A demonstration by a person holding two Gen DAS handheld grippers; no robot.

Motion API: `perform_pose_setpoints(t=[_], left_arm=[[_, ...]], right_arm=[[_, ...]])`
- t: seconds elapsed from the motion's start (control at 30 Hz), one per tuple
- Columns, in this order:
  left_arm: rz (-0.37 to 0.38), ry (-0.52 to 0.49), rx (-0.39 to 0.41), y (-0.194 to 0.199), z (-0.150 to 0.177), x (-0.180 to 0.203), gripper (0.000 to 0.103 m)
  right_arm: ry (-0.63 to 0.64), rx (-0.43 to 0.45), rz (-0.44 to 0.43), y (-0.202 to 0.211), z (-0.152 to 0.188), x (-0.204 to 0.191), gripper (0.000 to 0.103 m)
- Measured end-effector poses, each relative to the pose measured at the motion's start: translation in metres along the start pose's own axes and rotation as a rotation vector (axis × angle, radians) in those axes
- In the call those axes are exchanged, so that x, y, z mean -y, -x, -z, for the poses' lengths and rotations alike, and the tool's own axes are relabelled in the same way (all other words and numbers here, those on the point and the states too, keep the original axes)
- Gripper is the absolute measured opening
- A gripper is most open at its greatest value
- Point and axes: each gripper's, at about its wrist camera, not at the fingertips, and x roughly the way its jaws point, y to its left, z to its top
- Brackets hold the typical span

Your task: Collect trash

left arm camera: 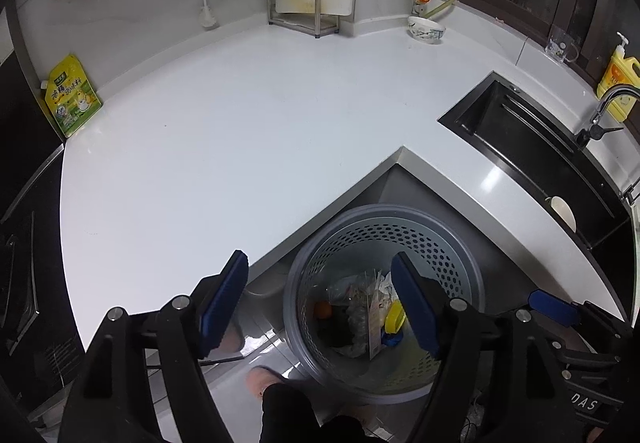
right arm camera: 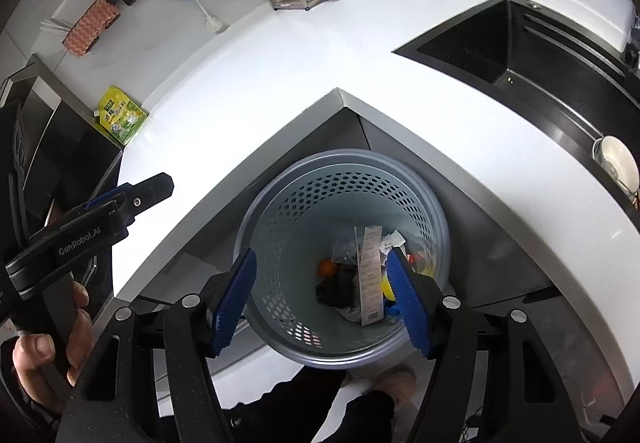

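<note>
A grey perforated trash basket [left arm camera: 436, 243] [right arm camera: 304, 203] stands on the floor in the inner corner of the white L-shaped counter [left arm camera: 224, 147] [right arm camera: 280, 55]. It holds trash: a paper receipt [right arm camera: 370, 279], clear plastic wrap [left arm camera: 358, 307], an orange piece [left arm camera: 322, 310] [right arm camera: 326, 267], and a yellow item [left arm camera: 394, 317]. My left gripper [left arm camera: 320, 299] is open and empty, above the basket's left rim. My right gripper [right arm camera: 322, 295] is open and empty, right over the basket. The left gripper also shows in the right wrist view [right arm camera: 120, 203].
A yellow-green pouch [left arm camera: 72, 99] [right arm camera: 120, 115] leans at the counter's left end. A black sink [left arm camera: 532, 147] [right arm camera: 520, 55] lies at the right, with a bowl [left arm camera: 426, 29] behind it, a yellow soap bottle [left arm camera: 618, 79] and a rack with a board [left arm camera: 304, 3]. Feet in slippers [left arm camera: 264, 379] stand by the basket.
</note>
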Motion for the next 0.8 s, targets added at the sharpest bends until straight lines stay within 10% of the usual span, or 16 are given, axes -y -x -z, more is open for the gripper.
perform_pose_setpoints(t=[0.8], left_arm=[[-0.007, -0.005, 0.063, 0.045, 0.008, 0.006, 0.096]], right_arm=[[0.028, 0.048, 0.031, 0.04, 0.012, -0.011, 0.071]])
